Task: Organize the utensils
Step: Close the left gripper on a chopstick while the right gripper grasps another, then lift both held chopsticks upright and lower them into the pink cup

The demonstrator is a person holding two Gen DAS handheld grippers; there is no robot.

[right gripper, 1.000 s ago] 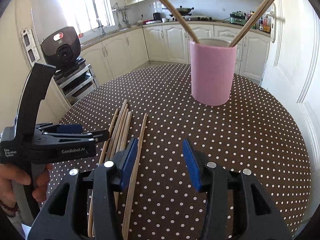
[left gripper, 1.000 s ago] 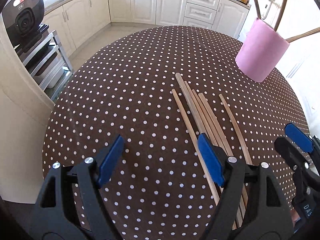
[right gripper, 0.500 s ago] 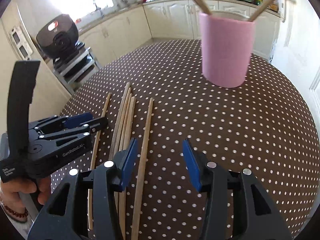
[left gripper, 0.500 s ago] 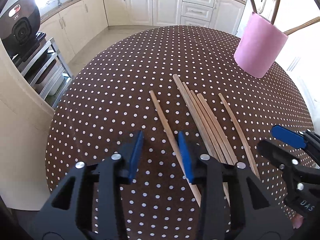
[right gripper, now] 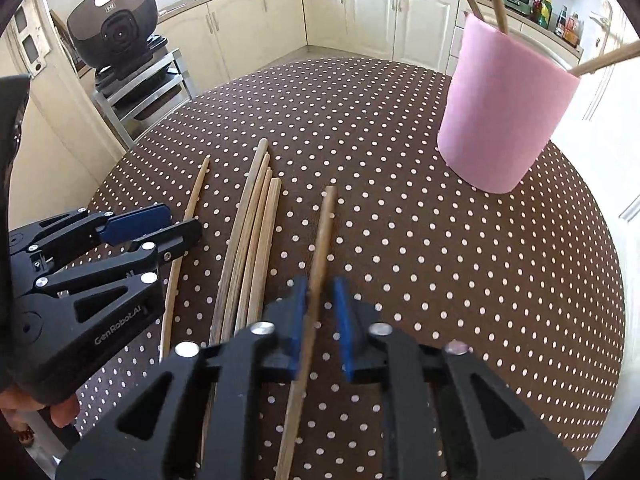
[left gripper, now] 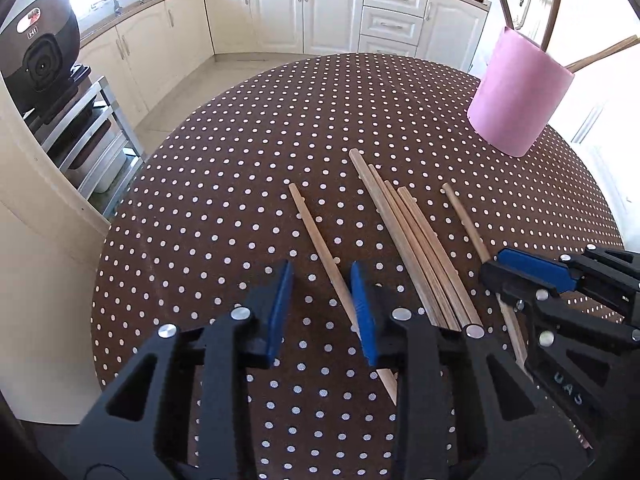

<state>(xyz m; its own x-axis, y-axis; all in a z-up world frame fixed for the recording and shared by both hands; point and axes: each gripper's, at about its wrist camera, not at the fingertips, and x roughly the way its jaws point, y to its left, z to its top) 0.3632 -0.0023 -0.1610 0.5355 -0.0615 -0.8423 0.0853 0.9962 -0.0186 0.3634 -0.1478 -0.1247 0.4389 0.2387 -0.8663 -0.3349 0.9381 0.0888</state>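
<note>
On the left stands a dark appliance on a metal rack, beside the round table with its brown, white-dotted cloth. The left gripper hangs low over the cloth, its jaws closing around a lone chopstick that lies flat between the blue pads; the stick runs close along the right-hand pad, and whether the pads press it cannot be told. Just right of it lies a tight bundle of chopsticks, side by side on the cloth. Further right, the right gripper is clenched on a single chopstick, which passes up between its blue pads, its far end pointing toward the back of the table. At the far right a pink holder stands upright on the table, well apart from the loose sticks, with a few chopsticks leaning out of its rim
</note>
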